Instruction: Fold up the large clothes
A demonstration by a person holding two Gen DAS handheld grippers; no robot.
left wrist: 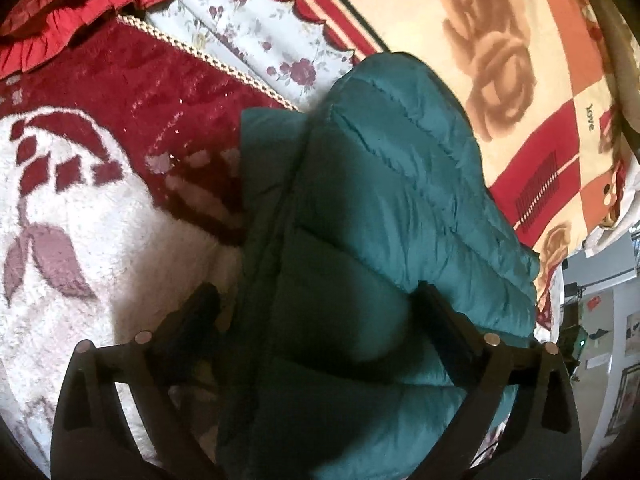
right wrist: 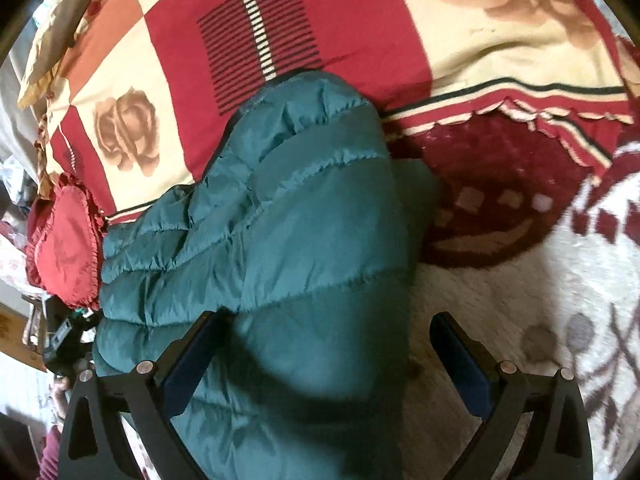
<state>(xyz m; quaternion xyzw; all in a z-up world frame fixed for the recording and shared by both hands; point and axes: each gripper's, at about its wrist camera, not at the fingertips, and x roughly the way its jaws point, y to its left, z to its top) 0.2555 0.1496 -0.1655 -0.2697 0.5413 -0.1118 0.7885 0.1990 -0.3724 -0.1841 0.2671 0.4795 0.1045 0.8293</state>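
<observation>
A teal quilted puffer jacket [left wrist: 360,208] lies bunched in a long folded heap on the bed, with its dark zipper edge along its left side in the left wrist view. My left gripper [left wrist: 318,304] is open above its near part; the left finger [left wrist: 200,304] hangs over the white blanket, clear of the cloth, and the right finger [left wrist: 436,308] is over the padding. In the right wrist view the same jacket [right wrist: 288,216] runs up the middle. My right gripper [right wrist: 328,332] stands open over it, one finger [right wrist: 448,332] beside the jacket's edge above the blanket.
The jacket rests on a red and white plush blanket [left wrist: 80,220] and a cream and red rose-print sheet [right wrist: 360,32]. A red frilled cushion [right wrist: 64,248] lies at the bed's edge. Red ruffled fabric [left wrist: 80,8] and a floral cloth [left wrist: 260,36] lie farther off.
</observation>
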